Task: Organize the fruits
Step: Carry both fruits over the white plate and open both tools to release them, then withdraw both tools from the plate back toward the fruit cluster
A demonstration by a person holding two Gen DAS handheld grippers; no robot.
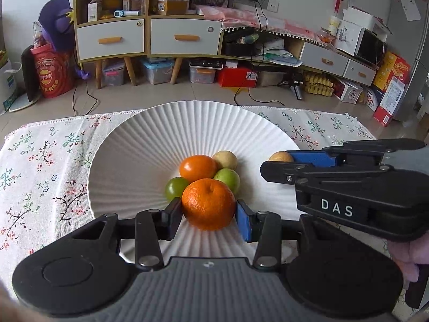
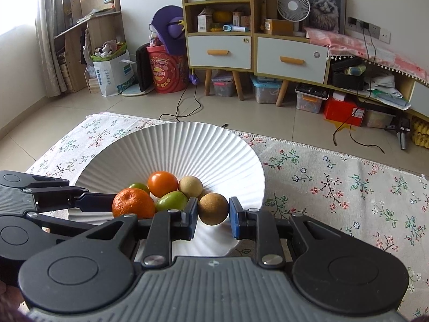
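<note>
A white ribbed plate (image 1: pixel 139 145) (image 2: pixel 187 145) sits on a floral tablecloth. In it lie a smooth orange fruit (image 1: pixel 198 167) (image 2: pixel 162 183), two green fruits (image 1: pixel 227 178) (image 1: pixel 175 187), and a tan round fruit (image 1: pixel 225 159) (image 2: pixel 190 186). My left gripper (image 1: pixel 209 213) is shut on a mandarin (image 1: pixel 208 204) (image 2: pixel 133 203) over the plate's near side. My right gripper (image 2: pixel 213 210) is shut on a brown round fruit (image 2: pixel 213 208) (image 1: pixel 280 157) at the plate's right side, and comes in from the right in the left wrist view.
The floral tablecloth (image 1: pixel 45 161) (image 2: pixel 348 187) covers the table, whose far edge lies just behind the plate. Beyond it are a tiled floor, cabinets (image 1: pixel 147 37), storage boxes and cables.
</note>
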